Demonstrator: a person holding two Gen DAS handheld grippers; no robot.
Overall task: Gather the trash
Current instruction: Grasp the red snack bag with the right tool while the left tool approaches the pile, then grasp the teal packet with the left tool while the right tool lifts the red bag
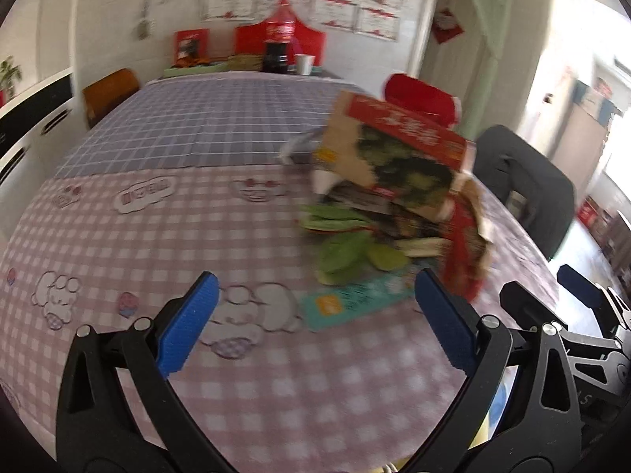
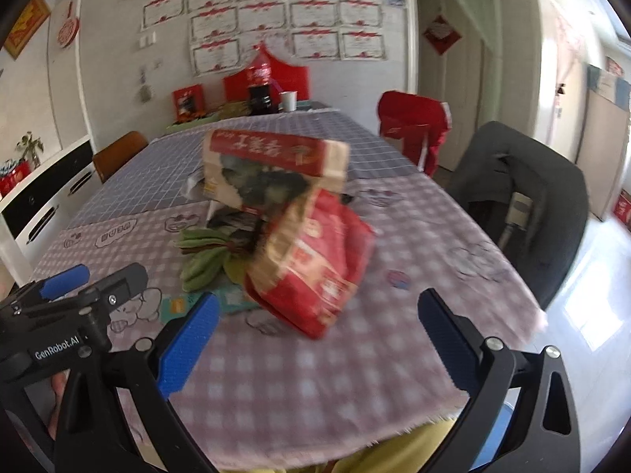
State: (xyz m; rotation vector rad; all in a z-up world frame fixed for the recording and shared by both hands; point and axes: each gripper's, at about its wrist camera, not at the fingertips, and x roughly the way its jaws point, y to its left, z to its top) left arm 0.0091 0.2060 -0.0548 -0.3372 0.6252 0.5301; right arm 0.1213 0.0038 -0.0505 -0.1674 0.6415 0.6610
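Note:
A heap of trash lies on the checked tablecloth. A torn cardboard box (image 1: 398,153) (image 2: 272,165) with a red band leans on top. In front of it sits a crumpled red bag (image 2: 315,272) (image 1: 465,252). Green leaves (image 1: 347,244) (image 2: 205,260) and a teal flat packet (image 1: 351,303) (image 2: 221,295) lie beneath. My left gripper (image 1: 315,327) is open, low over the cloth, short of the teal packet. My right gripper (image 2: 319,339) is open too, just before the red bag. Neither holds anything.
A dark chair (image 2: 524,205) and a chair with a red cover (image 2: 414,126) stand along the table's right side, a brown chair (image 1: 110,90) on the left. At the far end stand a cola bottle (image 2: 260,86) and a white cup (image 2: 288,100). The table edge (image 2: 355,433) is close below.

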